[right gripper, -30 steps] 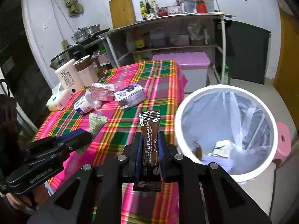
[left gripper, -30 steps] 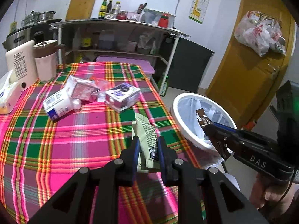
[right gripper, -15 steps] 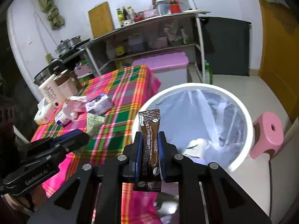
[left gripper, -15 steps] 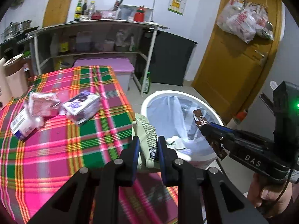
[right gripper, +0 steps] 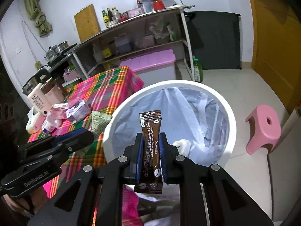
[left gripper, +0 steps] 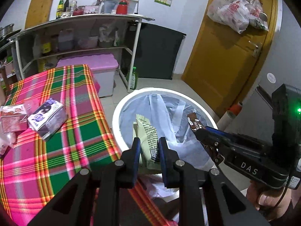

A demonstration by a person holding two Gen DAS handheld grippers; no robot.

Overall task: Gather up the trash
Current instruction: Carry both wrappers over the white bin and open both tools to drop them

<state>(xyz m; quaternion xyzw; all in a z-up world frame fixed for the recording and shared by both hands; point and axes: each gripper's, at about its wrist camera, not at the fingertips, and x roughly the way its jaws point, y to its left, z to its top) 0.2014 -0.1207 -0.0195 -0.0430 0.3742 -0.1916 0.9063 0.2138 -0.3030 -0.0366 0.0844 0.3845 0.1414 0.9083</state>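
My left gripper (left gripper: 149, 141) is shut on a pale green snack wrapper (left gripper: 147, 130), held over the near rim of the white trash bin (left gripper: 131, 99) lined with a clear bag. My right gripper (right gripper: 150, 137) is shut on a brown coffee stick sachet (right gripper: 151, 131), upright above the bin's opening (right gripper: 227, 109). In the left wrist view the right gripper (left gripper: 195, 131) shows at the right with the sachet's top (left gripper: 193, 122) over the bin. In the right wrist view the left gripper (right gripper: 90, 133) shows at the left with the wrapper (right gripper: 99, 120) sticking out. White crumpled trash (right gripper: 182, 145) lies inside the bin.
The plaid-clothed table (left gripper: 62, 150) stands left of the bin and bears a purple carton (left gripper: 47, 118), a pink carton (left gripper: 13, 120) and other packs. A pink stool (right gripper: 263, 130) stands right of the bin. Behind are a shelf unit (left gripper: 84, 37), a pink-lidded box (left gripper: 90, 64) and a yellow door (left gripper: 225, 56).
Both grippers have swung from over the table toward the bin, each keeping its grip. The wrapper and the sachet now hang over the bin's opening.
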